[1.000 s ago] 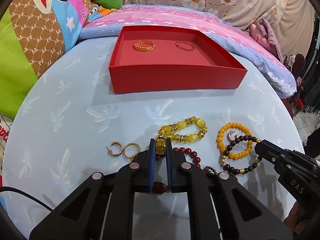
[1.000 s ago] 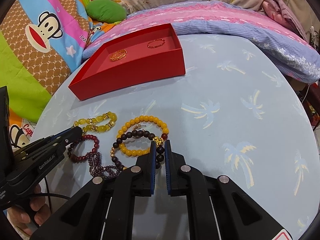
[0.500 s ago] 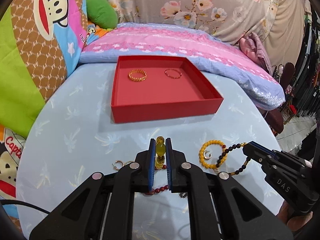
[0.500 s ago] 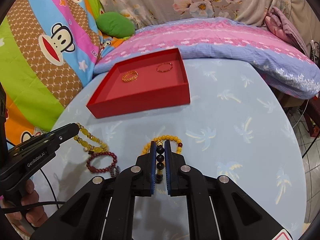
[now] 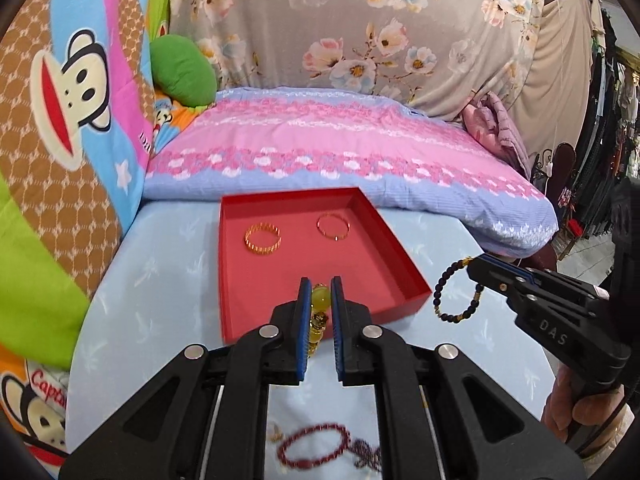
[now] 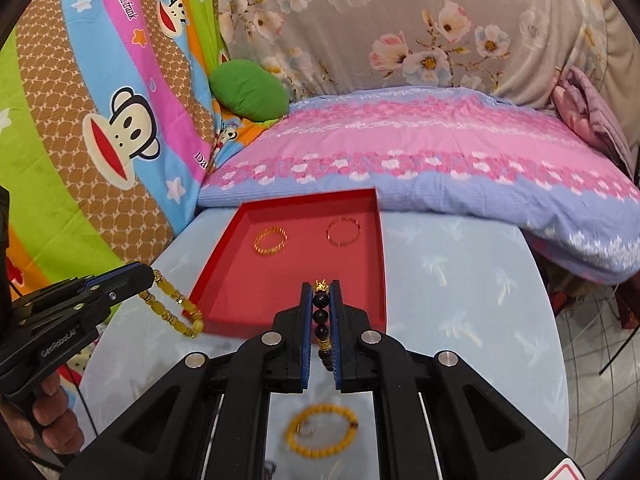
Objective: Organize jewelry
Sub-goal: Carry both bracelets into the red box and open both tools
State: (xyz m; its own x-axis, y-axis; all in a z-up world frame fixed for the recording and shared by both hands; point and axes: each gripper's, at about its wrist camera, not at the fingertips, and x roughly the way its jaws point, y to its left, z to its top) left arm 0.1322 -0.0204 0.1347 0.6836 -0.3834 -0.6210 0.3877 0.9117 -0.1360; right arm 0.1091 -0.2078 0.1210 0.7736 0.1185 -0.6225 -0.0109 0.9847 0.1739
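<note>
Red tray holds two gold bangles; yellow bracelet is clamped by left gripper, dark bracelet by right gripper, above blue table.

A round table with a light blue cloth printed with pale palm trees fills the lower part of both views. Behind it lies a long pillow with pink and lilac flower stripes, and its front edge touches the far side of the table. A grey curtain with large pink and white flowers hangs behind the pillow. On the left stands a bright blanket with cartoon monkey faces. A green round cushion rests between the blanket and the pillow. A folded mauve quilted cloth lies at the right end of the pillow.
</note>
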